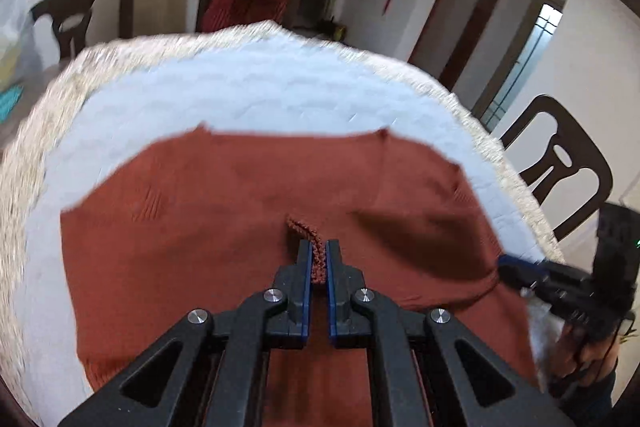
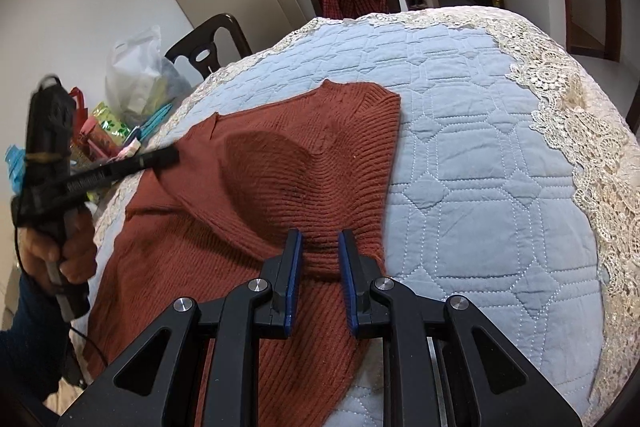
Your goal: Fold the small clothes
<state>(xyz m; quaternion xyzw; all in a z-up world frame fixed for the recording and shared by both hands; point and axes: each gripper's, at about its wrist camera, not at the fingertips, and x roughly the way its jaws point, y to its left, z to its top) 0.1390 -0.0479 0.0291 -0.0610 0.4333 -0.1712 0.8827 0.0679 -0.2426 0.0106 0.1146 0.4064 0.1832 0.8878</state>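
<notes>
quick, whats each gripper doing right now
Left hand-held gripper: shut on a pinched ridge of the rust-red ribbed knit sweater.
Right hand-held gripper: shut on a bunched fold of the same sweater.

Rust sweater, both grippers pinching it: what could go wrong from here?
The left gripper holds only a thin ridge of the rust sweater, so the knit may slip out on lifting. The right gripper grips a bunched fold near the edge; uneven pulls could skew the fold or drag the quilted cover.

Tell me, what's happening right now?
Left gripper shut on rust-red knitted sweater edge. Right gripper pinching a fold. Nothing blocking on blue quilted cover.
</notes>
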